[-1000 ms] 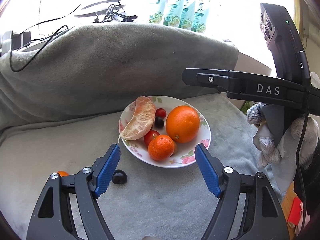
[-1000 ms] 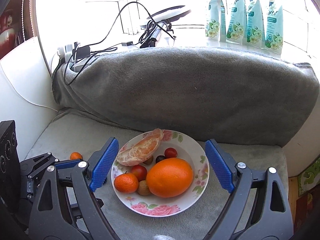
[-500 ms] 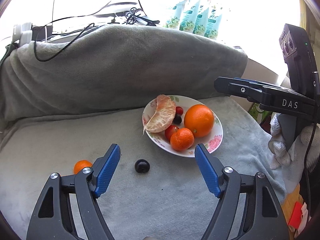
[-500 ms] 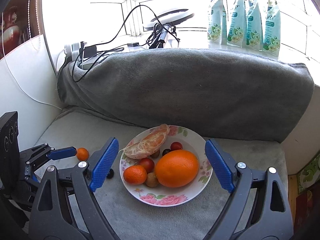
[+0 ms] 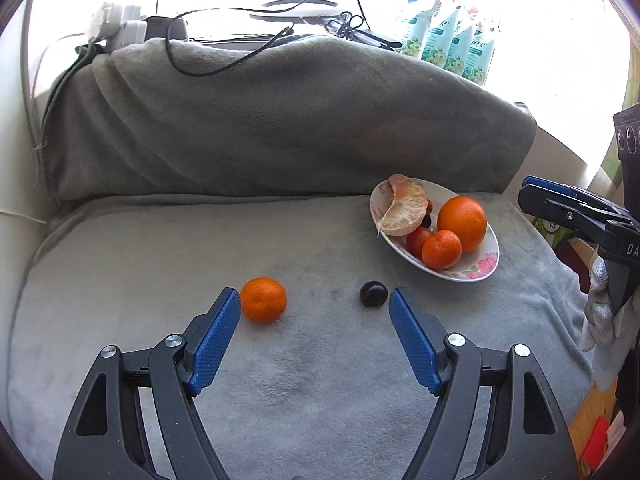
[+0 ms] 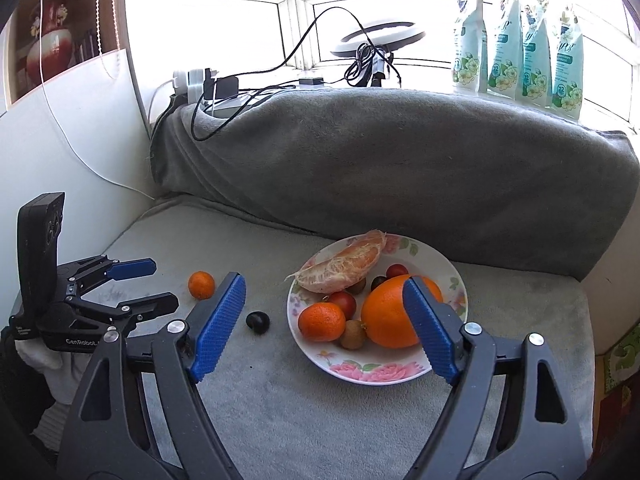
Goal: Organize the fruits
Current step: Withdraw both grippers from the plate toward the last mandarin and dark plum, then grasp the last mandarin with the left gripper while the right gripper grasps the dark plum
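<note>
Left wrist | left tongs (image 5: 314, 306) spread, empty | mandarin (image 5: 263, 299) beside left pad, dark plum (image 5: 373, 293) near right pad

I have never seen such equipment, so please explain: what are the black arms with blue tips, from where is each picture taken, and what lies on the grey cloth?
They are two hand-held grippers, one in each of a person's hands, not a robot. Each carries a camera looking forward along its two blue-padded fingers. One picture comes from the left gripper, the other from the right gripper; each also shows the other from the side. Both are open and hold nothing; the right one's jaws have just been closing a little. On the grey blanket stands a flowered plate with a large orange, a peeled citrus piece and small fruits. Beside the plate lie a mandarin and a dark round fruit.
</note>
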Demonstrator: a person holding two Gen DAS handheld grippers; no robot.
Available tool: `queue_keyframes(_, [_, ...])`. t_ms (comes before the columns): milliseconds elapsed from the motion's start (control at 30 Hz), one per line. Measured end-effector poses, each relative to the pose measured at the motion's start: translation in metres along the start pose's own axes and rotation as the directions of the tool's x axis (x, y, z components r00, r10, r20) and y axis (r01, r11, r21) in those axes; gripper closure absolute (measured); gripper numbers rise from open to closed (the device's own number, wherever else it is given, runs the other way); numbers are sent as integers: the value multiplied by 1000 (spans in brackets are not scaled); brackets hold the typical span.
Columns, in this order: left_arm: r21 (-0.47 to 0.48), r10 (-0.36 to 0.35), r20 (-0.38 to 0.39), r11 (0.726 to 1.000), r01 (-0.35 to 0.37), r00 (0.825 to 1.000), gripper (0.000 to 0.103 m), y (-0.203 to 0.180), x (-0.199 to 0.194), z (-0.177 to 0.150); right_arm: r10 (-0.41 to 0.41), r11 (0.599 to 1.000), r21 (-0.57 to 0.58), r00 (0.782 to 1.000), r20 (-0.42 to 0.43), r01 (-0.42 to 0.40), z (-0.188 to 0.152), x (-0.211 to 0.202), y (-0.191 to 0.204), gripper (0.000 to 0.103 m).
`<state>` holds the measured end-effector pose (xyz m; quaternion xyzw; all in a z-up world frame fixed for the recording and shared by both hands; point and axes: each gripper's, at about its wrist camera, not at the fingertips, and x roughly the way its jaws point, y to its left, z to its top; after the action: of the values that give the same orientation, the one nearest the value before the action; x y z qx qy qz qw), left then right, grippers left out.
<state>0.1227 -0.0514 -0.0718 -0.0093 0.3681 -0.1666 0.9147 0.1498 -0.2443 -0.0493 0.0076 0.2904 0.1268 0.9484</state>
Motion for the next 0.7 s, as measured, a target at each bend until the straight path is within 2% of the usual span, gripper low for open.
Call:
queue_keyframes(33, [-8,7,-4,1000,-7,1000,27,5,0,-2,8,1000,-8,1000,-9,-8,-2,2,4,24])
queue_keyframes(167, [-48,17,-24,999,-18,1000,37,22,2,-9,60,997,-36,996,-67,-62,-11,18,20,44])
queue_keyframes(267, [-64,20,-32,998,-22,999,41,31,2,-12,92,994,-46,991,-102,-97,-18,29,32,52])
queue_keyframes(467, [-81,4,-48,997,-8,999,46,39,8,-15,111,991,-60,978,-177,-124,-33,56,51,62])
queue_keyframes(700, [-90,-16,-69,996,10,998,48,38,22,-15,87,992,-67,969,-232,-105,-41,83,60,67])
